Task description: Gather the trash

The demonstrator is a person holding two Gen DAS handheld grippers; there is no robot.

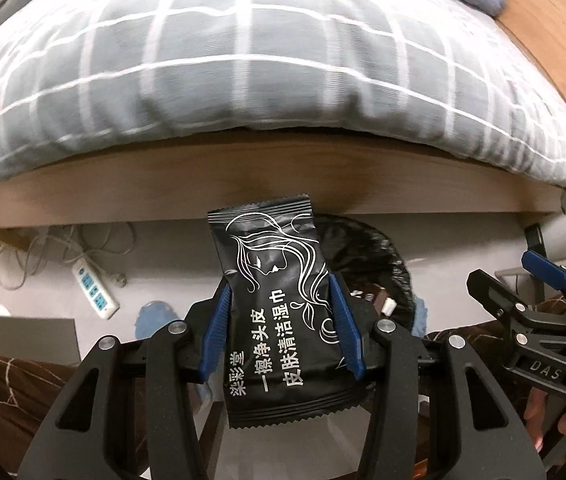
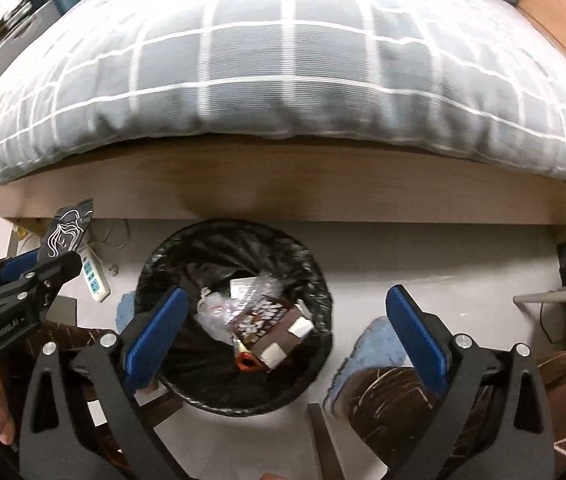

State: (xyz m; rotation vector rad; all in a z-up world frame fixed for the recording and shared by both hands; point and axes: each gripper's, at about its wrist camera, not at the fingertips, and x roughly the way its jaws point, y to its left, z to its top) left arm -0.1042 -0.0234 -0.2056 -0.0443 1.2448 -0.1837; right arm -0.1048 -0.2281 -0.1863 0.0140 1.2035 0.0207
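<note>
My left gripper (image 1: 279, 312) is shut on a black wet-wipe packet (image 1: 275, 304) printed with a white line drawing and white text; the blue pads press its two long sides. Behind the packet shows part of the round trash bin (image 1: 383, 264) with a black liner. In the right wrist view that bin (image 2: 239, 240) stands on the pale floor below me, holding a brown box, clear wrappers and a small red item. My right gripper (image 2: 283, 320) is open above it, with nothing between its pads. The packet (image 2: 67, 234) and left gripper show at the left edge.
A bed with a grey checked duvet (image 2: 283, 80) and a wooden side board (image 2: 283, 188) runs behind the bin. A white power strip (image 1: 97, 290) with cables lies on the floor at the left. Blue slippers (image 2: 375, 344) and brown patterned trousers sit close to the bin.
</note>
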